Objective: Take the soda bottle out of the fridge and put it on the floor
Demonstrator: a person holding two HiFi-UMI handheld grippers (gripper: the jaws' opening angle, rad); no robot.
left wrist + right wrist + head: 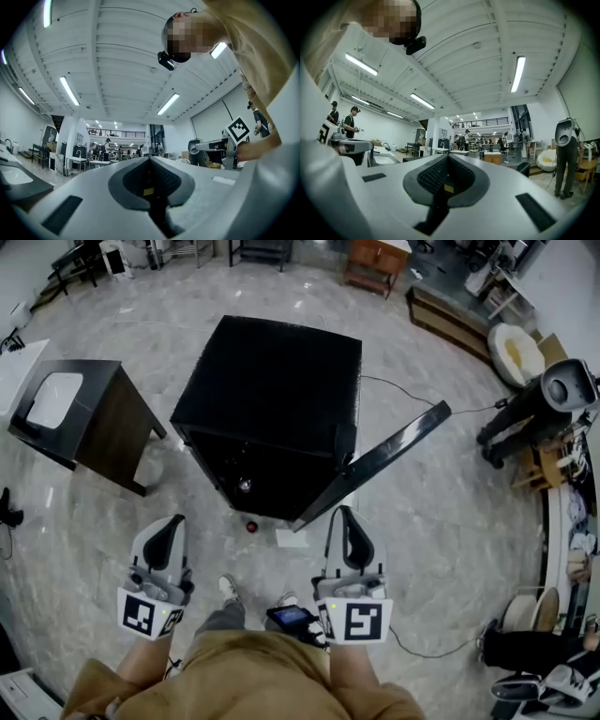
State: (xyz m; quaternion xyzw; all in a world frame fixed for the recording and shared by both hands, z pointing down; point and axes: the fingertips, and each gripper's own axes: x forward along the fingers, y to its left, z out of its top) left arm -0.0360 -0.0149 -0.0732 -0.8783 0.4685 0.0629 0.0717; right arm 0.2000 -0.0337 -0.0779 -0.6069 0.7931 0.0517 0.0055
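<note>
Before the fridge (pixel 272 381), the soda bottle (pixel 251 526) seems set on the floor (pixel 422 521).
Left gripper (pixel 172 520) and right gripper (pixel 345 513) are seen shut, empty.

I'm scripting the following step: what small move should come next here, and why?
Probably bring the right gripper to the open fridge door and push it shut: its tongs and the left gripper's are shut and empty, and a red-capped thing, perhaps the bottle, stands on the floor.

Right claw (pixel 449 158), jaws together, level before a bright hall (pixel 487 129) under long ceiling lights (pixel 518 73).
</note>
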